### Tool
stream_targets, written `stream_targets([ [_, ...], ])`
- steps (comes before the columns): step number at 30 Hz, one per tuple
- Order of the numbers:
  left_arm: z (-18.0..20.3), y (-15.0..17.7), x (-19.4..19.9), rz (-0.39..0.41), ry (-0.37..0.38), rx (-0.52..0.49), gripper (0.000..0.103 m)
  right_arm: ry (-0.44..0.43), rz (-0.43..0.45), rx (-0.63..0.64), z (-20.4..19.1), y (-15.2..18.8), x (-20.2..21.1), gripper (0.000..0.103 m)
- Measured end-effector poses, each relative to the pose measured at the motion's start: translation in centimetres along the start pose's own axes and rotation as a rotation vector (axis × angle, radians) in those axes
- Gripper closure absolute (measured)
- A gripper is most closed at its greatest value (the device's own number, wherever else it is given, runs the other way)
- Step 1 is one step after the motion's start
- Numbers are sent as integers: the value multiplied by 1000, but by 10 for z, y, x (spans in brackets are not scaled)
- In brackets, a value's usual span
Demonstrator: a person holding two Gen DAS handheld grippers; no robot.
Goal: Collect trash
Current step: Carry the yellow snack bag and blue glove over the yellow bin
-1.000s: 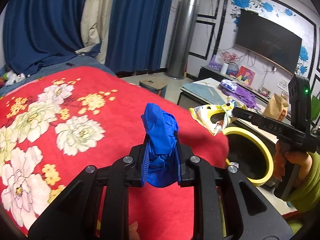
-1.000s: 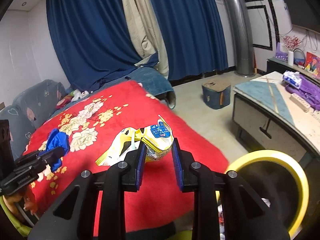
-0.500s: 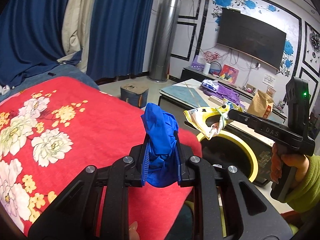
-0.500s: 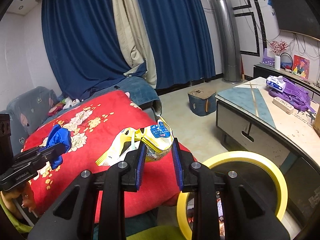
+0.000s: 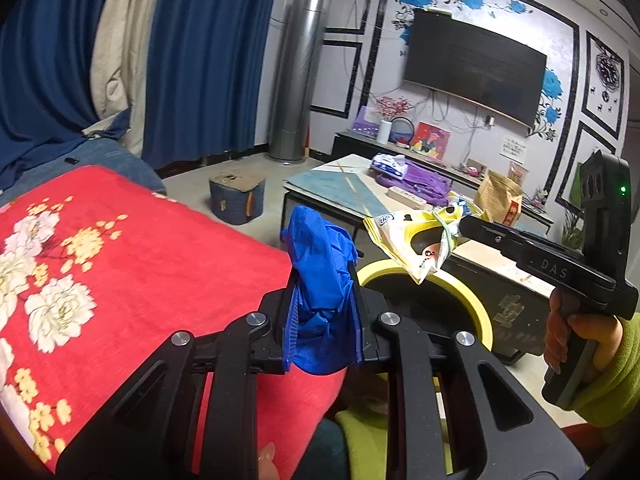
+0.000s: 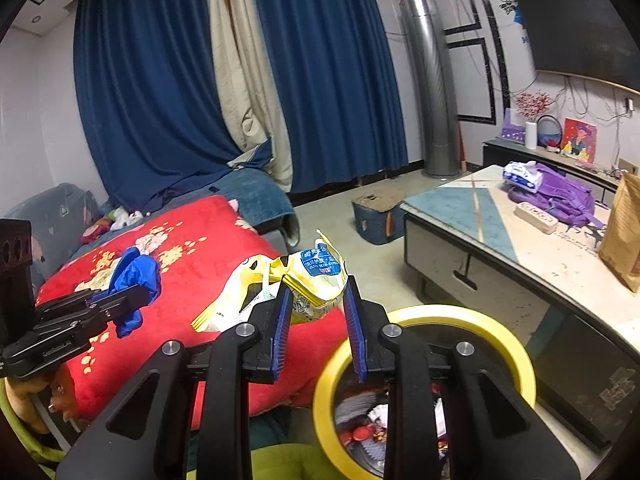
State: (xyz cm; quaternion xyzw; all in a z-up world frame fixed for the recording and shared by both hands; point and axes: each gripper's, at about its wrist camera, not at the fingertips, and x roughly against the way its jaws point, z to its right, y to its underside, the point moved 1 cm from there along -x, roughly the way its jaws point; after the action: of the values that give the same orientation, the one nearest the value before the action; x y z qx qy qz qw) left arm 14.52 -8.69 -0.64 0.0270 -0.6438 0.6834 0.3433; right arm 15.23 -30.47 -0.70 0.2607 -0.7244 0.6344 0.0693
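Both of my hands have swung away from the red flowered blanket [image 5: 132,264] toward the yellow-rimmed bin [image 6: 516,354] since a second ago, so the bin now sits right under my right fingers. In my left gripper [image 5: 323,320] a crumpled blue glove [image 5: 320,264] is clamped, poking up above the pads. My right gripper [image 6: 316,316] pinches a yellow snack wrapper [image 6: 308,276] by its crumpled end, held just above the bin's rim. Trash already lies inside the bin. Beyond it stands a low table [image 6: 460,208] carrying a purple bag [image 6: 560,194].
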Motion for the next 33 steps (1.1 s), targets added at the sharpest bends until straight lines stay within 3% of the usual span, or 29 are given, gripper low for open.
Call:
stream_targets([
  [16,54,-16,-47,-20,115,-59,89,142,35,-4,41,14,25,78],
  [33,111,-9,-99,-83,201,-164,88,311,-35,-92,100,52,31,78],
])
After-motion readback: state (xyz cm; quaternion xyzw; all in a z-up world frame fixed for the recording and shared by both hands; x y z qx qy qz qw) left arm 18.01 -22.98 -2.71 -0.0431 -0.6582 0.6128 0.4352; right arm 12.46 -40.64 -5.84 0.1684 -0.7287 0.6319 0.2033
